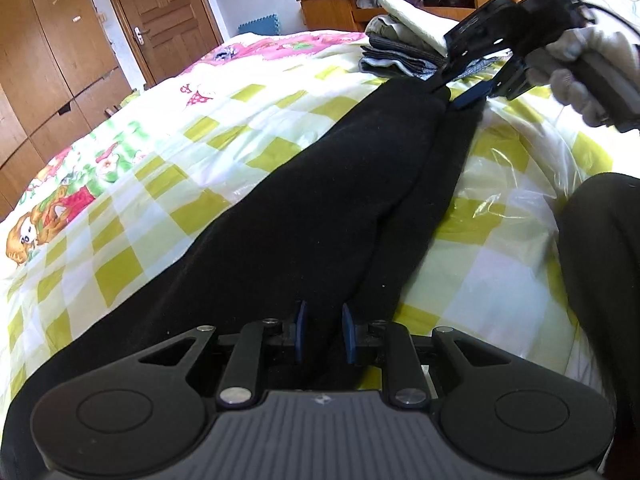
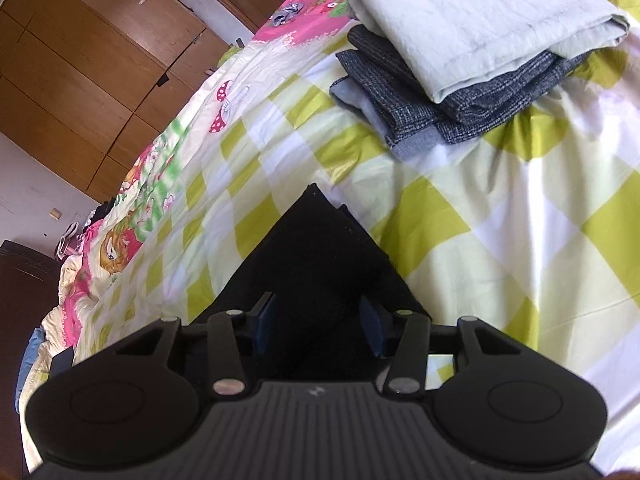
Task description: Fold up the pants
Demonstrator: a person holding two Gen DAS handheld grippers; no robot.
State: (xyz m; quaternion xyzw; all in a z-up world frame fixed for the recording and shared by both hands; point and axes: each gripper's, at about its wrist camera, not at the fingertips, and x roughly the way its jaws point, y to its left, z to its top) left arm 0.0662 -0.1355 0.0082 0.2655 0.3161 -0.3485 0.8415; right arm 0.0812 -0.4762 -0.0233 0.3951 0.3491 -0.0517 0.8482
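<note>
Two grippers hold our black pants stretched along the checked bedspread: left gripper pinches one end, right gripper clamps the other, beside folded clothes.

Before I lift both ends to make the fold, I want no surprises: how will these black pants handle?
The black pants will likely sag in the middle, since the cloth drapes limply between the left gripper and the right gripper. The thick-looking, matte fabric probably grips the pads well. The glossy plastic sheet may let the pants slide rather than bunch.
</note>
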